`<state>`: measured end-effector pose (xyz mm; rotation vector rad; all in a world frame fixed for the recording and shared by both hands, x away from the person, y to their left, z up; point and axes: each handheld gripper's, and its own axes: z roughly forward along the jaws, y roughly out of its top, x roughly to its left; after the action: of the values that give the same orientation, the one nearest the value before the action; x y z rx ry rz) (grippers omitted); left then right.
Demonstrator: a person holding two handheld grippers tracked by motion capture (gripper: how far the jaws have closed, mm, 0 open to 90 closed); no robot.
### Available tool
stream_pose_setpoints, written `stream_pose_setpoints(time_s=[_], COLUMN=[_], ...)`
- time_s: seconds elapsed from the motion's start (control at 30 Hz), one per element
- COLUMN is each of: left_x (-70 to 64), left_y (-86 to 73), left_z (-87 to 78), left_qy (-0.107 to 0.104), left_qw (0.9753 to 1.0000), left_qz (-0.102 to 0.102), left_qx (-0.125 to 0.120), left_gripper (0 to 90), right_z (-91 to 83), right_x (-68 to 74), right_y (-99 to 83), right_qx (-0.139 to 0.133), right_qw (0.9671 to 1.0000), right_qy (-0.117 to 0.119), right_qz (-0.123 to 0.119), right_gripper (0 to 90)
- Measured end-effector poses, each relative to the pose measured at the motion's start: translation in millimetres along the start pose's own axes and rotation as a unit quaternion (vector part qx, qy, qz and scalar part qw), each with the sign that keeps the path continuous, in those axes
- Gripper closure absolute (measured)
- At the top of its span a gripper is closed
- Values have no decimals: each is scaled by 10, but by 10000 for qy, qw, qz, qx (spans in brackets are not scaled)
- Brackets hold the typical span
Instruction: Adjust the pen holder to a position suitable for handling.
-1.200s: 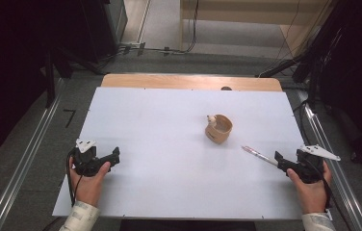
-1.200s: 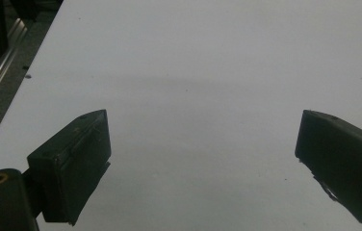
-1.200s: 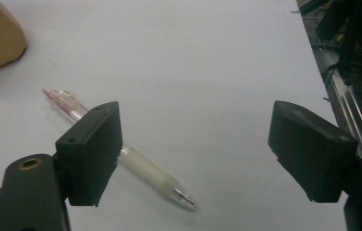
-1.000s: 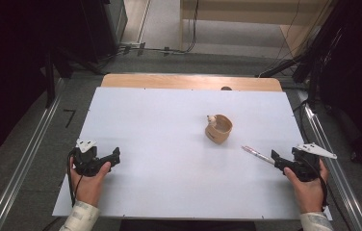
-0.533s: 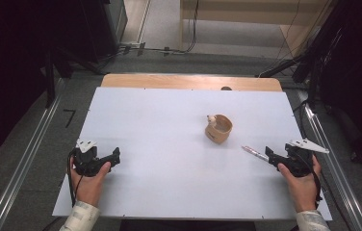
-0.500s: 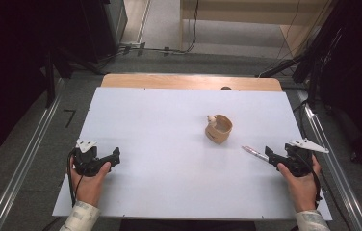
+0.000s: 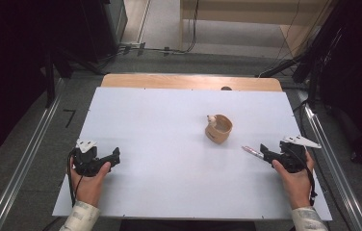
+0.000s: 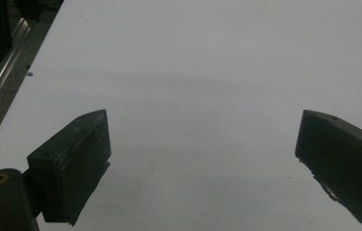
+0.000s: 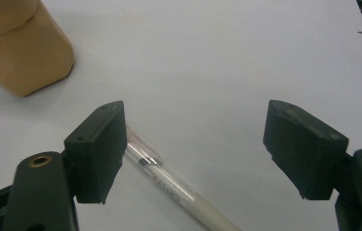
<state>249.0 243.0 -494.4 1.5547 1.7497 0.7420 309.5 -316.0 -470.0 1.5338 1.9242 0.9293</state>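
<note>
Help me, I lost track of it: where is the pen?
In the high view the pen lies on the table's right side, between the tan cup and the open right gripper.

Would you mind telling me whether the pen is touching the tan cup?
Apart. In the right gripper view, bare white table separates the pen from the tan cup; the high view shows the same gap.

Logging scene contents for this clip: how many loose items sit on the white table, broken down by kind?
Tan cup: 1
Pen: 1, lying flat between the open jaws of the right gripper
Total: 2
The left gripper is open over bare table.
</note>
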Motion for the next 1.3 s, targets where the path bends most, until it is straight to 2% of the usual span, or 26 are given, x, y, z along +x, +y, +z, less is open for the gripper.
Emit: stream_pose_setpoints(time_s=[0.67, 1.3], left_x=[-2, -8], left_y=[-4, -8], left_z=[5, 15], left_qy=[2, -20], left_qw=[10000, 10000], left_qz=[22, 16], left_qx=[33, 62], left_gripper=[56, 56], right_z=[105, 240], right_x=[161, 378], right_y=[170, 382], right_qx=[-85, -78], right_qw=[9998, 9989], right_qy=[145, 431], right_qz=[-106, -190], right_gripper=[239, 289])
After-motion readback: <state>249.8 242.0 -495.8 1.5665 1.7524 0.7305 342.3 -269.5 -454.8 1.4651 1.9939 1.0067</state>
